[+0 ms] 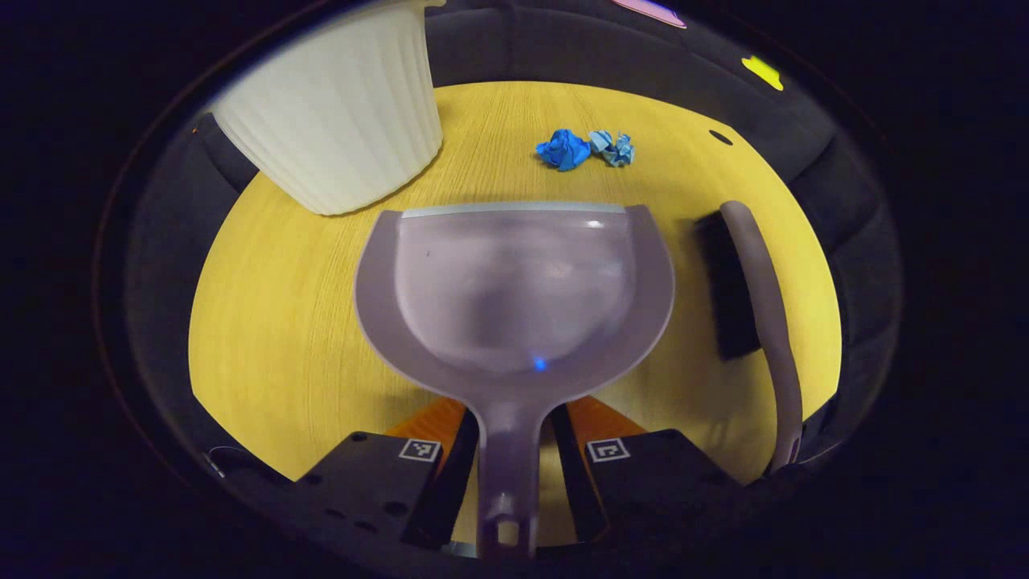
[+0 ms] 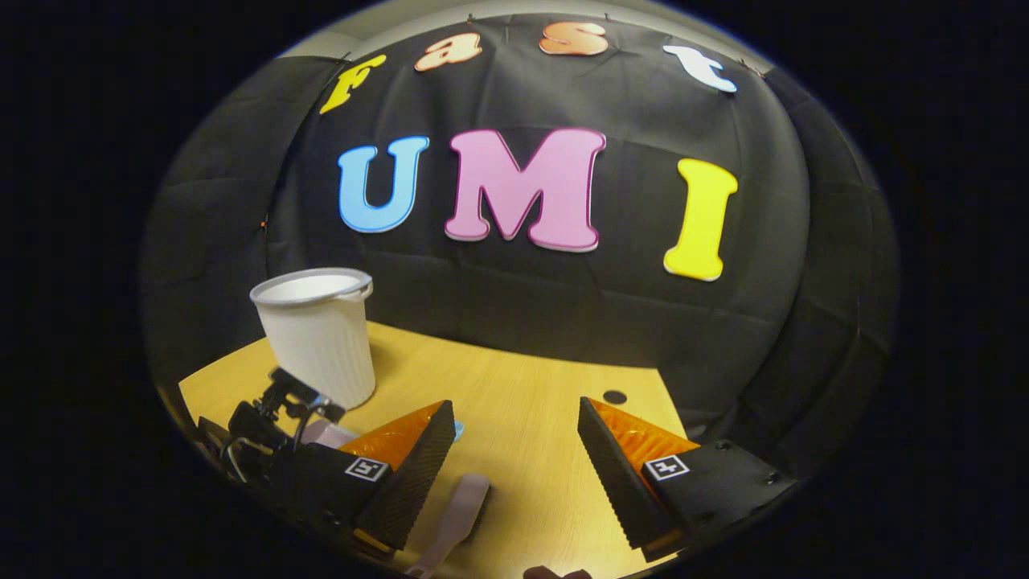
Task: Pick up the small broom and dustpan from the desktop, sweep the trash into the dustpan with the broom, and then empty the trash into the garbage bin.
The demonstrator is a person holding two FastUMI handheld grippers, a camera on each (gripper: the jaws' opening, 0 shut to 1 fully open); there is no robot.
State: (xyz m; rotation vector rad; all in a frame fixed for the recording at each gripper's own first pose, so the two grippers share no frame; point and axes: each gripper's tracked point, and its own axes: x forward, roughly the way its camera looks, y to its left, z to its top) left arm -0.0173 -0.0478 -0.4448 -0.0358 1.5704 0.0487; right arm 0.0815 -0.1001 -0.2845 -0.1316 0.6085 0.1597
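Left gripper view: left claw (image 1: 514,474) sits low over the worktop (image 1: 273,322), fingers (image 1: 446,474) either side of the dustpan (image 1: 514,289) handle. Fingers look close to the handle, maybe touching; cannot tell if they press on it. Dustpan lies flat on the worktop, open lip pointing away from the claw. Broom (image 1: 752,281) lies just right of the dustpan, apart from it, bristles facing the pan, handle running toward the near edge. Two crumpled paper balls (image 1: 585,149), one dark blue, one lighter, touching each other, lie beyond the dustpan lip. White ribbed bin (image 1: 338,112) stands upright at far left.

Right gripper view: right claw (image 2: 514,466) spread wide, holding nothing, raised above the worktop (image 2: 530,402). Broom handle tip (image 2: 458,507) shows below, between the fingers, nearer the left finger. Bin (image 2: 317,334) upright at left. Part of the left gripper (image 2: 269,426) shows low left, in front of the bin.
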